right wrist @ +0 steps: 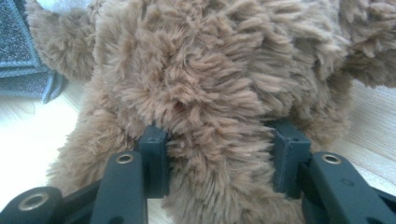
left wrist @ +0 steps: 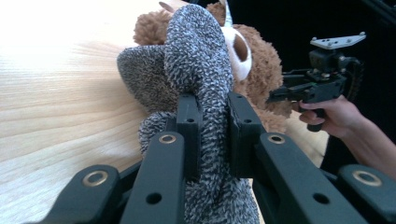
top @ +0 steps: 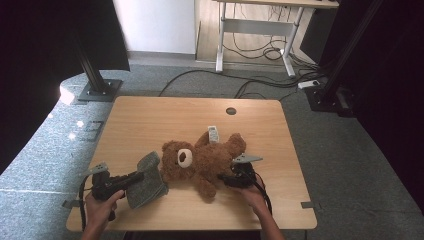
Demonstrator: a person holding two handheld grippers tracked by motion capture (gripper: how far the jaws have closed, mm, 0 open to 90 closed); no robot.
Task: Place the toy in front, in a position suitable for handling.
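The wooden surface (top: 150, 120) carries a brown teddy bear (top: 202, 160) lying on its back near the middle, head toward the left and legs toward the right, with a white tag (top: 213, 133) sticking out at its far side. Just left of the bear's head, touching it, lies a grey knitted cloth (top: 147, 180). The left tongs (top: 137, 176) are clamped on a bunched fold of this cloth; in the left gripper view the cloth (left wrist: 196, 70) rises between the two black jaws, which press it from both sides. The right tongs (top: 225, 178) sit at the bear's near side, by its body; in the right gripper view the jaws stand half apart, both sunk into the brown fur (right wrist: 210, 93), gripping a thick part of the bear.
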